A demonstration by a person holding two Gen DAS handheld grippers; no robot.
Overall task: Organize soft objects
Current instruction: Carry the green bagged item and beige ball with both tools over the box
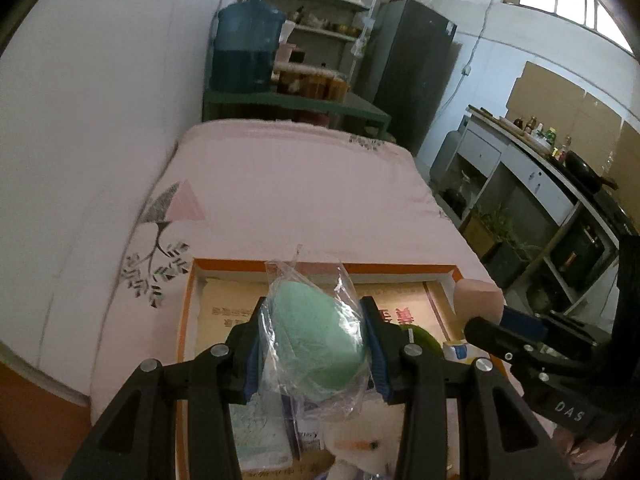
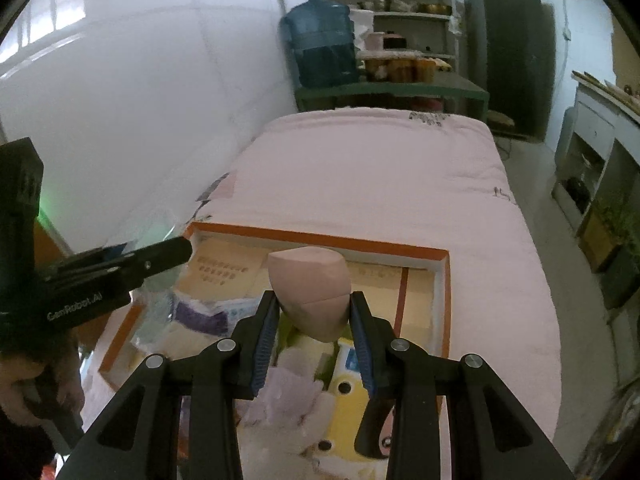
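My left gripper is shut on a green sponge in a clear plastic bag, held above an open orange-rimmed cardboard box on a pink bed. My right gripper is shut on a pink beige sponge, also above the box. The pink sponge and the right gripper show at the right of the left wrist view. The left gripper shows at the left of the right wrist view. Soft toys and packets lie in the box.
The pink quilted bed stretches ahead, against a white wall on the left. A blue water jug stands on a green table beyond the bed. Shelves, a dark fridge and a kitchen counter are at the right.
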